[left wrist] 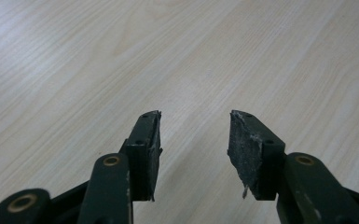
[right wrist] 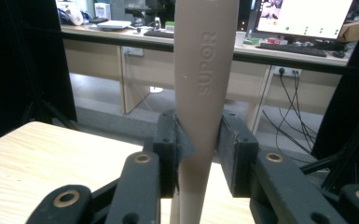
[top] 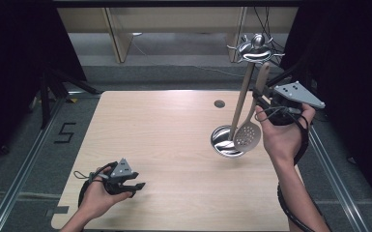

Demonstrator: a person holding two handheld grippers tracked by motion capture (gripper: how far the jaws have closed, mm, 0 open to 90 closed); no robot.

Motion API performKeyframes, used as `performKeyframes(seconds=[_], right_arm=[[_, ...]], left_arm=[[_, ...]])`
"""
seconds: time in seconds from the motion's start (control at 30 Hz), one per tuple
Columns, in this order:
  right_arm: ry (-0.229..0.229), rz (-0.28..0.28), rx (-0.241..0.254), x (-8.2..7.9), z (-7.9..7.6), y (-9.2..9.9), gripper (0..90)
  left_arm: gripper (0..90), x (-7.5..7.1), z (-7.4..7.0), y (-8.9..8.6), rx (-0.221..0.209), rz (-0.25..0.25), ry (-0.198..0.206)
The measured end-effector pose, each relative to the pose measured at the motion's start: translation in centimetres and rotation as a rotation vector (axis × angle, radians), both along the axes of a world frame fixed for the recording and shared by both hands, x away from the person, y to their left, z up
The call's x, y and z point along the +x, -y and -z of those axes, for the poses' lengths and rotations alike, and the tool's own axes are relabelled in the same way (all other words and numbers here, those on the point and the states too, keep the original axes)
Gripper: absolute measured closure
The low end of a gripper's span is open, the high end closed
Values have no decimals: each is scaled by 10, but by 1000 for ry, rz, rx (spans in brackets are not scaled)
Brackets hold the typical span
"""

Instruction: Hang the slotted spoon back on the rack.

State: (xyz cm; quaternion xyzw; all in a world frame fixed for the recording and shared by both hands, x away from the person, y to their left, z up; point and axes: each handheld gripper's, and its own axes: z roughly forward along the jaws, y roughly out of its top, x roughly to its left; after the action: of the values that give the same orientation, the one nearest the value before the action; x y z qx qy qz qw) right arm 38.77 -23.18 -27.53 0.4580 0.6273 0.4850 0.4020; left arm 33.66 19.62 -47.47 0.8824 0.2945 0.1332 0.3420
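- Overhead light falls evenly on the pale wooden table [top: 164,140]; the surroundings at 9 and 3 o'clock are nearly black.
- Glare gleams on the metal bowl [top: 224,141].
- The left gripper view looks soft; a monitor [right wrist: 307,16] at 1 o'clock is overexposed.

Black fingers [left wrist: 145,140] with brass rivets, grey three-cornered plates, trailing cables.

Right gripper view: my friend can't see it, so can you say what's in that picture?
A tool is shut on the beige handle of a slotted spoon, which stands upright and has SUPOR stamped on it. A corner of the light wooden table shows at the lower left. Behind are desks with keyboards and a lit monitor.
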Motion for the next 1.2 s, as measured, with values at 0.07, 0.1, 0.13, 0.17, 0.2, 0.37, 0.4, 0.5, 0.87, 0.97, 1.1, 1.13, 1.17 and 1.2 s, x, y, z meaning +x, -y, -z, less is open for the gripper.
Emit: performKeyframes(seconds=[0.07,0.1,0.13,0.17,0.2,0.37,0.4,0.5,0.87,0.97,1.1,1.13,1.17,1.2], right_arm=[[-8,5,10,1,0,-2,709],[-15,9,15,1,1,-2,709],[-9,7,7,2,1,-2,709],[-12,8,7,2,1,-2,709],[-10,5,4,3,2,-3,709],[-13,17,-3,5,2,-3,709],[-7,18,-5,5,2,-3,709],[-3,16,-8,6,2,-4,708],[6,11,9,10,4,-5,706],[13,6,15,10,5,-4,696],[29,-7,21,5,8,1,577],[31,-11,23,3,9,3,548],[23,-6,36,0,10,4,522],[34,-15,22,-2,12,8,499]], left_arm=[[529,-1,1,1,-10,-9,-18],[529,-1,1,0,-3,-7,-9],[529,-1,1,0,4,4,2],[529,-2,1,-1,4,3,0],[529,-4,1,-1,-3,-8,-7],[530,-6,0,-4,-11,-20,-2],[530,-6,0,-4,-10,-19,-3],[530,-6,0,-3,-10,-16,-4],[530,-6,-1,-4,-9,-17,-2],[530,-6,0,-4,-11,-19,-4],[530,-6,0,-4,-11,-18,-4],[530,-6,0,-4,-12,-19,-4],[530,-6,0,-4,-12,-19,-4],[530,-6,1,-4,-11,-19,-5]])
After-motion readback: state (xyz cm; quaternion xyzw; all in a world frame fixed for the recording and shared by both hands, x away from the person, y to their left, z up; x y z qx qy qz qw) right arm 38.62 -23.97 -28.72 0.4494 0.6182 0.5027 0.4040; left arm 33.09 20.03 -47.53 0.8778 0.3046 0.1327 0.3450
